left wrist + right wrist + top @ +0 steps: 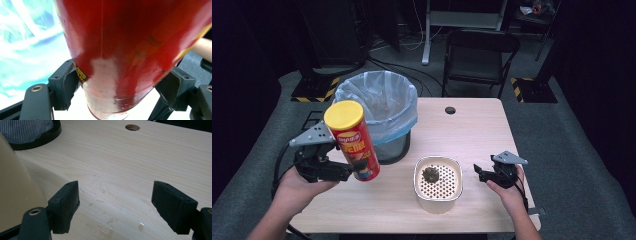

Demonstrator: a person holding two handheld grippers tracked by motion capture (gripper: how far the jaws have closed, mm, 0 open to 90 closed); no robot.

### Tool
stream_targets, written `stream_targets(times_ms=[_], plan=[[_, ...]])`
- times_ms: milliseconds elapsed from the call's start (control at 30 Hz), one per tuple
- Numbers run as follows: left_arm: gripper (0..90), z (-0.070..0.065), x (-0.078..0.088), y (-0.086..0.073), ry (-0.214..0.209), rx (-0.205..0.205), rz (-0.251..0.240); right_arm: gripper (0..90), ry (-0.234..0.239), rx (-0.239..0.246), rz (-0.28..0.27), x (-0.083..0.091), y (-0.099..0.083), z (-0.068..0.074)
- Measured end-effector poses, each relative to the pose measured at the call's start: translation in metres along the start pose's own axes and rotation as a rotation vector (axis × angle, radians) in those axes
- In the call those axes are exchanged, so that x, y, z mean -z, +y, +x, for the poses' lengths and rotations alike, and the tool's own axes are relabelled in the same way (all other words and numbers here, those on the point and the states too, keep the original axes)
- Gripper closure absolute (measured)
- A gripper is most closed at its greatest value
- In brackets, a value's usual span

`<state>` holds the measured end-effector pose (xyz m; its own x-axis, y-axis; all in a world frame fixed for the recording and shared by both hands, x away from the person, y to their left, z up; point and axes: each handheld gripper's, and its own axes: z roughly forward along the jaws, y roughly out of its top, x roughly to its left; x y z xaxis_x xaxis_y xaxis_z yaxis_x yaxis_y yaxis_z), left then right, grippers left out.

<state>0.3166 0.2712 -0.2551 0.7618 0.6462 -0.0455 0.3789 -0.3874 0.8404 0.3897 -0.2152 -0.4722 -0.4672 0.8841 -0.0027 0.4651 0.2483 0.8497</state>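
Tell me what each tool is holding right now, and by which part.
The left tool grips the red chip can near its bottom end; the right tool holds nothing.

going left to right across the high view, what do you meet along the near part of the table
left gripper → red chip can held in it → cream strainer bowl → right gripper. The lined bin sits farther back, overlapping the can, so it is left out.
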Motion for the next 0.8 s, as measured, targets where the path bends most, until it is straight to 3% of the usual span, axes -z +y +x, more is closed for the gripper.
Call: stream_targets(times_ms=[333, 800], plan=[[23.7, 0.011, 0.017, 0.055, 0.018, -0.021, -0.014, 21.7, -0.008, -0.006, 0.008, -0.001, -0.002, 0.0], [23.7, 0.046, -0.002, 0.089, 0.092, 0.019, -0.01, 21.7, -0.01, -0.014, 0.013, -0.002, -0.003, -0.002]])
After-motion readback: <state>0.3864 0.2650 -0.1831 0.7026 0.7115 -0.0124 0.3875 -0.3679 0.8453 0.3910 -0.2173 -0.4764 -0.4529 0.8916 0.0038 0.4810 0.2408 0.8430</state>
